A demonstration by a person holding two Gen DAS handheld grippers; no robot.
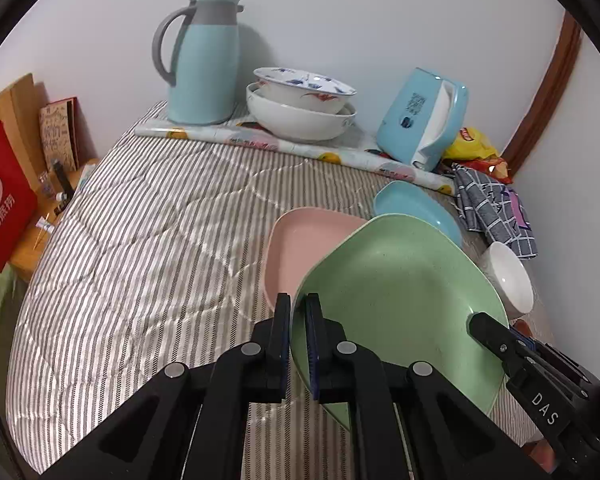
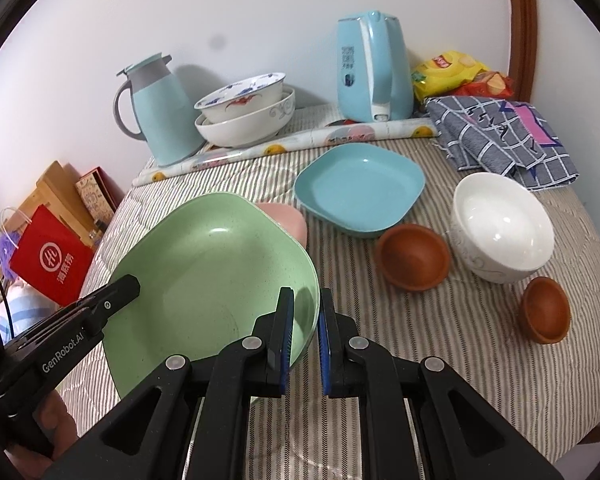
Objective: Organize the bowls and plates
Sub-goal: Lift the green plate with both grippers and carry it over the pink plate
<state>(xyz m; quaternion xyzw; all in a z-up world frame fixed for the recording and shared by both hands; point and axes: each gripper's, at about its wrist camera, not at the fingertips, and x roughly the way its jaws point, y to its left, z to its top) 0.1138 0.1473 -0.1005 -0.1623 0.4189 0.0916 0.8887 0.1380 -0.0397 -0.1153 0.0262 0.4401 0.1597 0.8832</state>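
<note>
Green plate (image 2: 208, 272): held at opposite rims, left gripper (image 1: 298, 340) and right gripper (image 2: 306, 332) both clamped on it, raised over the pink plate (image 1: 300, 248) on the striped surface (image 1: 140, 240). Step, by judgement: stacking plates; next, lower squarely onto pink. Blue plate (image 2: 360, 188), white bowl (image 2: 500, 228), two brown bowls (image 2: 414, 258): empty. Two patterned bowls (image 2: 244, 114): nested.
</note>
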